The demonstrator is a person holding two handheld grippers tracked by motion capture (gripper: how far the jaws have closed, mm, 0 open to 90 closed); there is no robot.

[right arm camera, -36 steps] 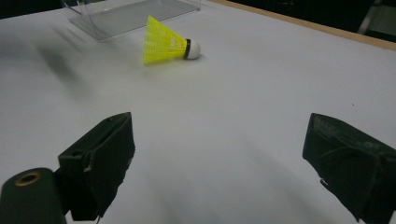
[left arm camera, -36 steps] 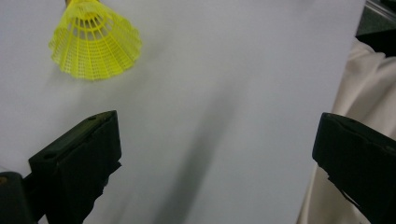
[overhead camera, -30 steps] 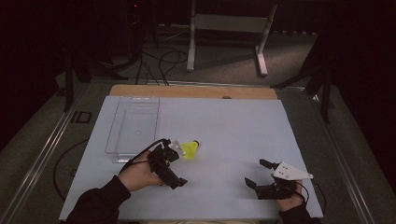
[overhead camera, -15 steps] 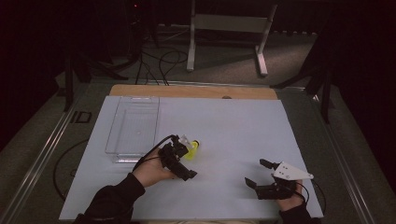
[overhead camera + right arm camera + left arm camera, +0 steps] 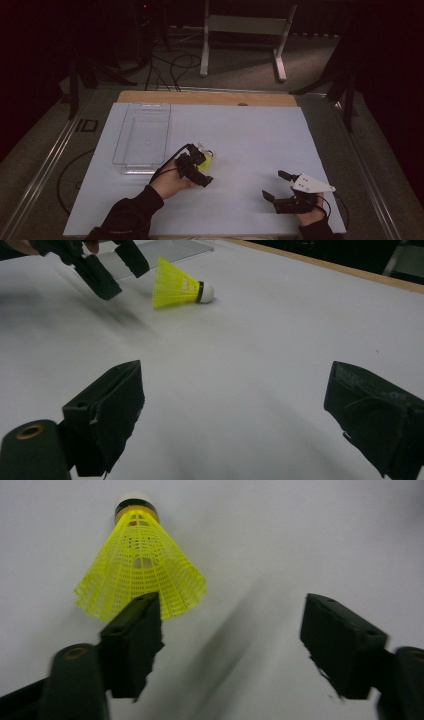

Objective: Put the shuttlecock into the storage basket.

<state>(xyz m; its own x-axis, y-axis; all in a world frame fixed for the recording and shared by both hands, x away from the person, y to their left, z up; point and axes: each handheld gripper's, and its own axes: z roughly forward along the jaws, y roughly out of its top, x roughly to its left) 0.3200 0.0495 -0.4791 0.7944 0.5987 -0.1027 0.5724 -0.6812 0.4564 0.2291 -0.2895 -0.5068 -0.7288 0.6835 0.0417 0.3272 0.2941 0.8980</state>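
Note:
A yellow shuttlecock [image 5: 206,158] with a white cork tip lies on its side on the white table sheet [image 5: 250,135]. My left gripper [image 5: 199,170] hovers just short of it, open. In the left gripper view the shuttlecock [image 5: 141,567] points its cork away, and its skirt rim sits just beyond the left jaw, not between the jaws of my left gripper [image 5: 235,630]. My right gripper [image 5: 276,185] rests open near the front right of the table, holding nothing. In its own view my right gripper [image 5: 235,410] faces the shuttlecock [image 5: 176,285] and the left gripper [image 5: 102,267] farther off.
A clear plastic tray [image 5: 142,135] stands at the back left of the sheet, with its near corner [image 5: 165,247] behind the shuttlecock. A wooden strip [image 5: 205,97] borders the table's far side. Cables and a metal stand [image 5: 245,30] lie on the floor beyond.
My left gripper has moved right and forward, closing in on the shuttlecock's skirt. The shuttlecock and my right gripper have stayed put.

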